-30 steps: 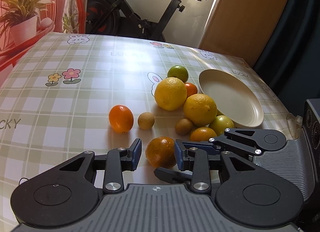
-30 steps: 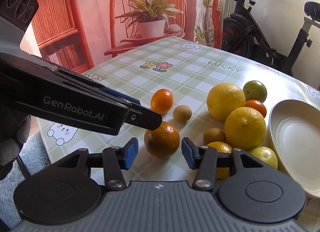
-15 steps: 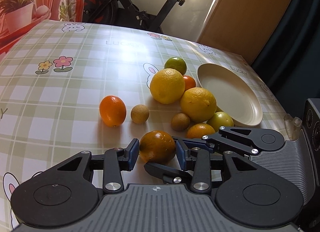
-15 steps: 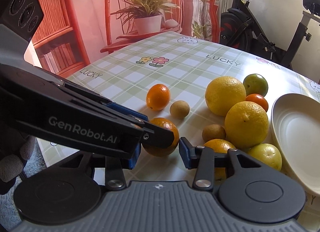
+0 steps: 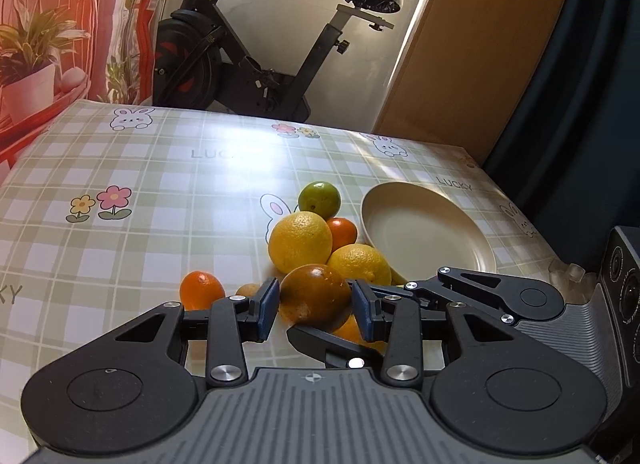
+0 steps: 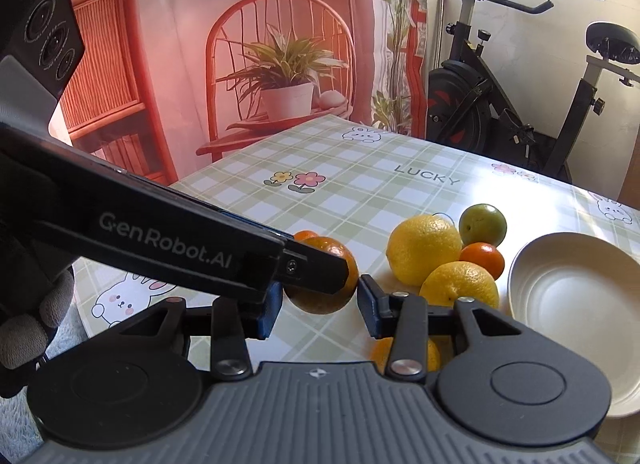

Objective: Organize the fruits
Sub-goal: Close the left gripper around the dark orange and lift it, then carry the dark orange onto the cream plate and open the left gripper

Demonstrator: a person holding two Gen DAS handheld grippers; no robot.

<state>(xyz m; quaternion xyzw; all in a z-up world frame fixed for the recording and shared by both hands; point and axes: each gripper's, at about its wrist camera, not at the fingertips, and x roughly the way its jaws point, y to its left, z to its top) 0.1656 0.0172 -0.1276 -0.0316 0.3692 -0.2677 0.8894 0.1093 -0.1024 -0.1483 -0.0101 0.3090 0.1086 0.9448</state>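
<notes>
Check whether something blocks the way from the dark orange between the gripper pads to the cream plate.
Yes. A large yellow citrus lies on the table between the dark orange, held in the left gripper, and the cream plate. Carrying the orange over it probably clears it. The plate itself holds nothing.

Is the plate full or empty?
Empty. The cream plate shows only its bare inside in both views. The fruits, like the green one, sit beside it on the table.
</notes>
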